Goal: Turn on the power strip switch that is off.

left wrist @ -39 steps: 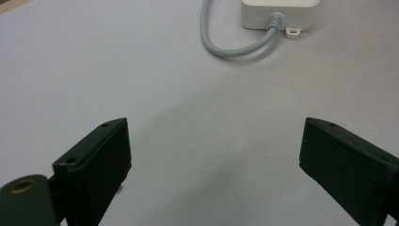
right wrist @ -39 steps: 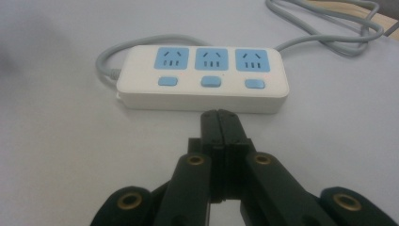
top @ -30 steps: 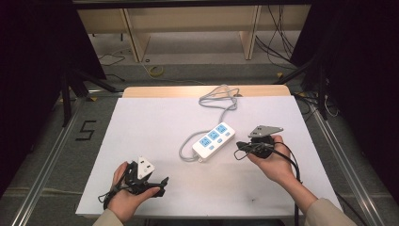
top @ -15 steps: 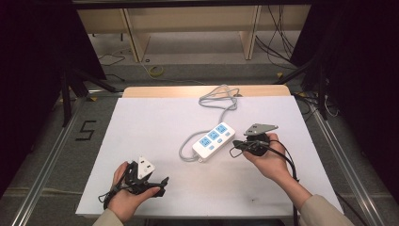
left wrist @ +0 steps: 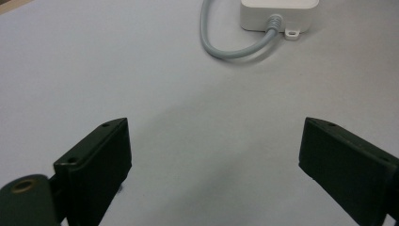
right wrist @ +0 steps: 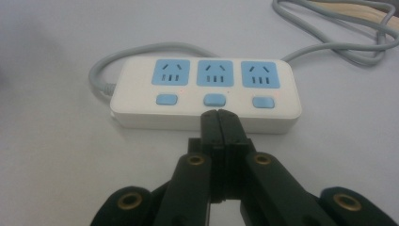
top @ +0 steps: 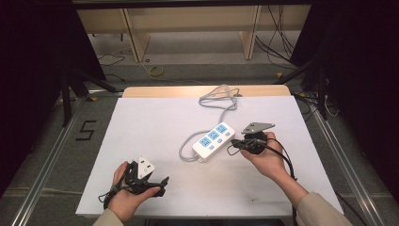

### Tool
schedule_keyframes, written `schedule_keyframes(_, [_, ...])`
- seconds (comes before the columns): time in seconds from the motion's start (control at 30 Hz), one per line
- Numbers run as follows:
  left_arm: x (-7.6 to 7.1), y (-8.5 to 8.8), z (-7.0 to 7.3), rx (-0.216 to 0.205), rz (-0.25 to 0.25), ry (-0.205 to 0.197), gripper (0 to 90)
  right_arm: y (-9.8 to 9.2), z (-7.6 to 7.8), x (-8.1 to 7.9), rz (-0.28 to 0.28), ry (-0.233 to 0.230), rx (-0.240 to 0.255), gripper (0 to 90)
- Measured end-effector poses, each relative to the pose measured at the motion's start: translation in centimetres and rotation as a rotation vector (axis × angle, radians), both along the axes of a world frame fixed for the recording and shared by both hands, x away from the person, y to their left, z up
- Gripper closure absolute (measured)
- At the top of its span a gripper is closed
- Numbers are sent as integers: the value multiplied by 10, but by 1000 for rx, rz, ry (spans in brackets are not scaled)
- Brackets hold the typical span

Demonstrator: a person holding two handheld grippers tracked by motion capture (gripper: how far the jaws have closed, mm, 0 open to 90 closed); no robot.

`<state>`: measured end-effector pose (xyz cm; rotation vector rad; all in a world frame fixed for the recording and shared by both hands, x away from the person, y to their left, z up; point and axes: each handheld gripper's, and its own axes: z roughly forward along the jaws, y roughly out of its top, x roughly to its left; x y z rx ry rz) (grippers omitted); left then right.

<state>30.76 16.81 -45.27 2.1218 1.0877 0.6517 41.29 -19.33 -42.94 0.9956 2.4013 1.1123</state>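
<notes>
White table: a pale, plain sheet covers it, with a strip of wood showing along the far edge.
Power strip: white, three blue sockets and three blue buttons; it lies flat near the table's middle, slightly right of centre, set at a slant with its socket end toward the far right.
Grey cord: leaves the strip's near-left end in a short curve, then runs to a loose coil at the far edge of the table.
Right gripper: held in the right hand just right of the power strip; its jaws are pressed together with nothing between them, and in the right gripper view their tips sit at the strip's near side wall, just below the middle button. Whether they touch it I cannot tell.
Left gripper: held in the left hand at the near-left of the table, well apart from the strip; jaws spread wide over bare table, holding nothing.
Left gripper view: the strip's cord end lies far ahead of the jaws.
</notes>
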Motion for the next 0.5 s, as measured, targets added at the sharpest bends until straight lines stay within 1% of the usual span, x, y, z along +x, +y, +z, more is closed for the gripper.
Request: schedule_keyframes(0.5, [0,-1,0,-1,1,-1,93,3,-1,7,-9,4,-1,900])
